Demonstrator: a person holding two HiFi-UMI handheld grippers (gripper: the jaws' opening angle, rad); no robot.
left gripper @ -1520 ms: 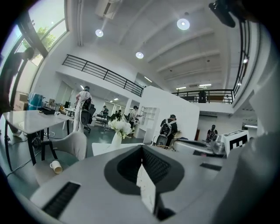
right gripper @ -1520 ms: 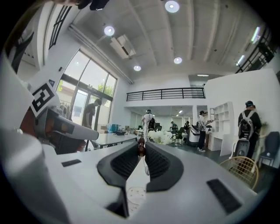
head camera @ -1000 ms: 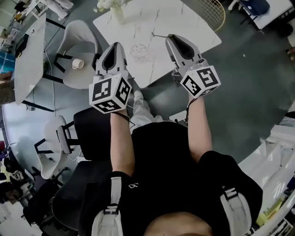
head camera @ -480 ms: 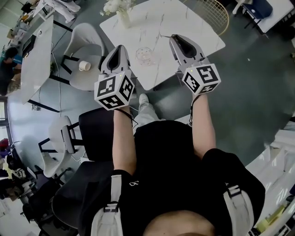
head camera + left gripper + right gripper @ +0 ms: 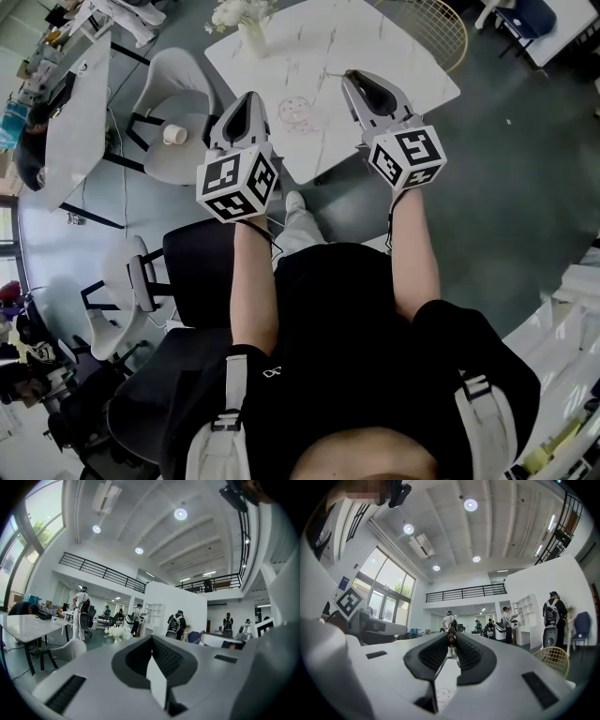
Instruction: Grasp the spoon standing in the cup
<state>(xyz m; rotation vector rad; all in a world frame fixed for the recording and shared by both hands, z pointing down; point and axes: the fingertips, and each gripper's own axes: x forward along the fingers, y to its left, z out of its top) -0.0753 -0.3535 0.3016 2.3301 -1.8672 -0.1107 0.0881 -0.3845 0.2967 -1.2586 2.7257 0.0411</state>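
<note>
In the head view a clear glass cup [image 5: 293, 111] stands on the white marble table [image 5: 375, 37], between my two grippers. My right gripper [image 5: 353, 77] is shut on a thin metal spoon [image 5: 331, 73], which sticks out to the left of its tips, above the table. The right gripper view shows the spoon [image 5: 442, 660] as a slim stem between the nearly closed pads of that gripper [image 5: 451, 637], with a brown end at the tips; the cup [image 5: 440, 696] lies below. My left gripper [image 5: 251, 97] hovers left of the cup. In the left gripper view its jaws [image 5: 152, 644] meet with nothing between them.
A vase of white flowers [image 5: 246, 23] stands at the table's far left. A white chair [image 5: 178, 94] with a paper cup [image 5: 173, 134] on its seat is left of the table. A wire chair [image 5: 433, 26] is at the far right. The table's near edge runs just under both grippers.
The head view has shifted slightly. Both grippers keep their places by the cup, and the spoon stays in the right jaws.
</note>
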